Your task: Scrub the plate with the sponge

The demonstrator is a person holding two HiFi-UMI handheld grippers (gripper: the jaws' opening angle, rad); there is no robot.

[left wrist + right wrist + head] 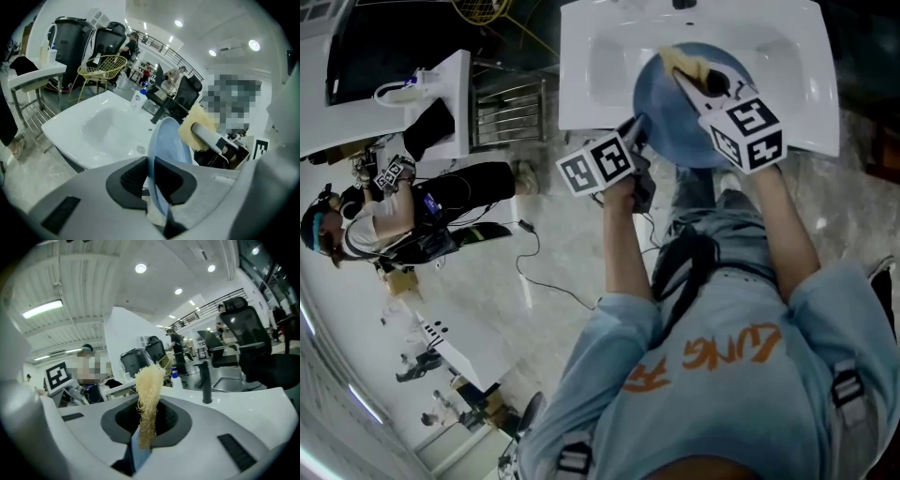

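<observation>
Left gripper (151, 180) clenched on plate (171, 140) rim, tilted over sink (600, 56), likely exposing face; right gripper (147, 427) jaws grasping sponge (150, 385) beside it.

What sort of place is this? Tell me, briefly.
Probably an open office or lab hall, not a home kitchen: a freestanding white sink, a black office chair and large black bins.

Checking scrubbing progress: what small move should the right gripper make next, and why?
Probably lower the sponge onto the plate. The left gripper clamps its rim over the sink; the right gripper holds the sponge near the far edge.
</observation>
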